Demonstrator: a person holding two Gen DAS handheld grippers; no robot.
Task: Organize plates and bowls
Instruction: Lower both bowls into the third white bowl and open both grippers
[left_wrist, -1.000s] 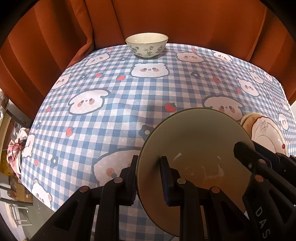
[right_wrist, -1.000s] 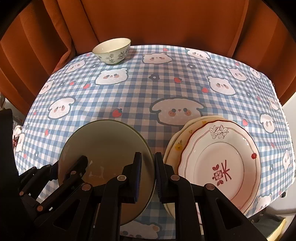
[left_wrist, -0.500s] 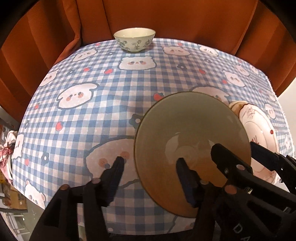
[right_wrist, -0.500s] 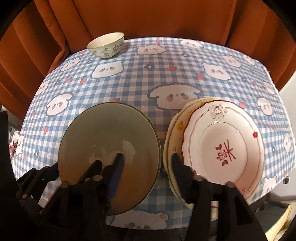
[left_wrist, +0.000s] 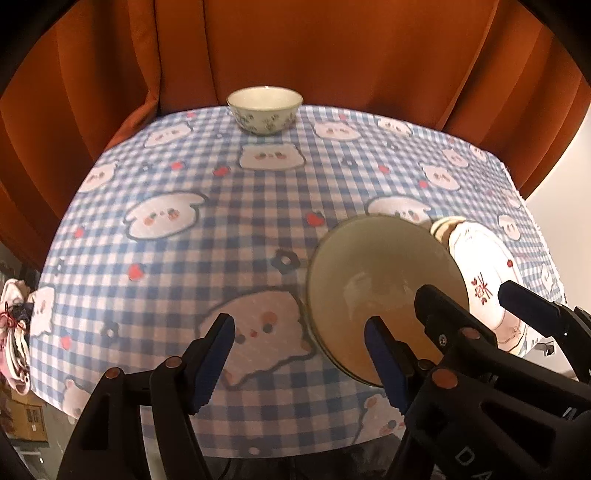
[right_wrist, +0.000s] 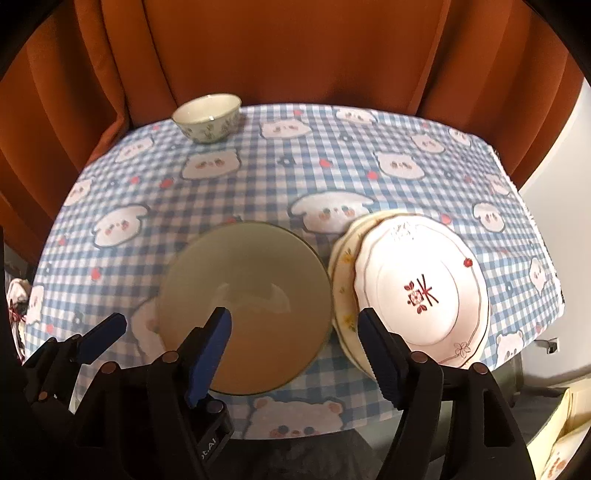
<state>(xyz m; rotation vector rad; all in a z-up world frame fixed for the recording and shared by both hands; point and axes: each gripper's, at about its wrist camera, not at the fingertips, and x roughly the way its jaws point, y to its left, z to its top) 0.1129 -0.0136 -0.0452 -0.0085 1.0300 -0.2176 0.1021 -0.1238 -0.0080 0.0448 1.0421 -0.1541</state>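
Green plate (right_wrist: 245, 291): lies flat on the surface (right_wrist: 295, 184) near its front edge, just left of the plate stack and clear of both tongs.
Left tongs (left_wrist: 299, 354): jaws wide apart, having just been opening; the plate's left rim shows between the blue pads (no pad presses on it).
Right tongs (right_wrist: 293, 347): jaws likewise wide, just opened; the plate's right rim and the edge of the stack show in the gap, with nothing gripped.
Plate stack (right_wrist: 421, 288): a white plate with red flower marks sits on top of cream plates, offset to the right; whether the stack touches the green plate I cannot tell.
Small bowl (left_wrist: 265, 109): upright at the far edge of the surface, floral pattern outside, well apart from the plates.
Tablecloth (left_wrist: 221, 229): blue and white check with bear faces and small red strawberries, covering the surface.
Curtain (right_wrist: 295, 55): rust orange folds hang behind the far edge.
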